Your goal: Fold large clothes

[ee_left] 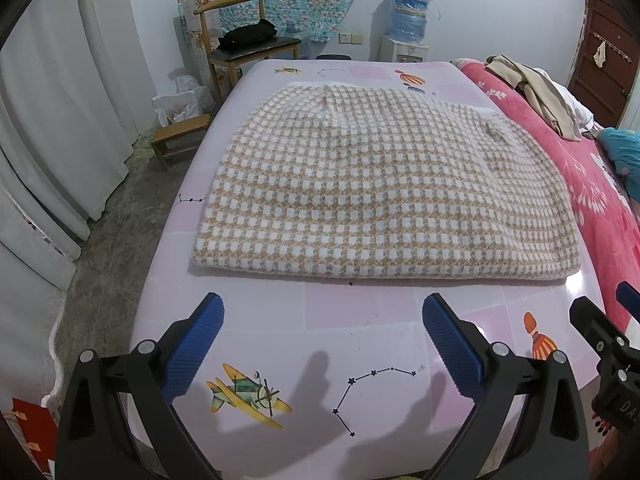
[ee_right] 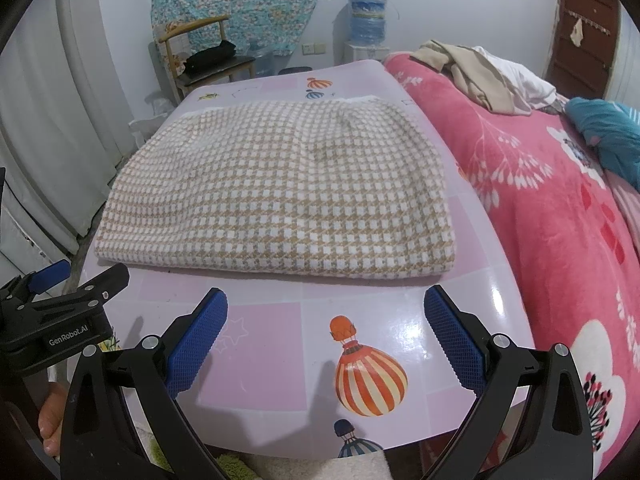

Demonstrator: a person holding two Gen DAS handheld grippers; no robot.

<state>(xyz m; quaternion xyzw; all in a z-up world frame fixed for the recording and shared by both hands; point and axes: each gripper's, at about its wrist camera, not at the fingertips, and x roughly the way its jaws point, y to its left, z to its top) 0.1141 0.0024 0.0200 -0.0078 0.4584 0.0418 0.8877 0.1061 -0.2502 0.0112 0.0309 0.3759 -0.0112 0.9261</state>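
A tan-and-white checked knit garment (ee_left: 372,184) lies folded flat on a glossy pink table (ee_left: 360,360); it also shows in the right wrist view (ee_right: 280,196). My left gripper (ee_left: 322,308) is open and empty, hovering over the table's near edge, just short of the garment's near fold. My right gripper (ee_right: 325,302) is open and empty, also just short of that fold, towards its right half. The right gripper shows at the right edge of the left wrist view (ee_left: 612,332), and the left gripper at the left edge of the right wrist view (ee_right: 60,296).
A bed with a pink floral blanket (ee_right: 560,208) adjoins the table's right side, with beige and white clothes (ee_right: 472,72) and a teal item (ee_right: 612,132) on it. A wooden chair (ee_left: 244,44), a small stool (ee_left: 180,140) and a water dispenser (ee_left: 408,20) stand beyond the table.
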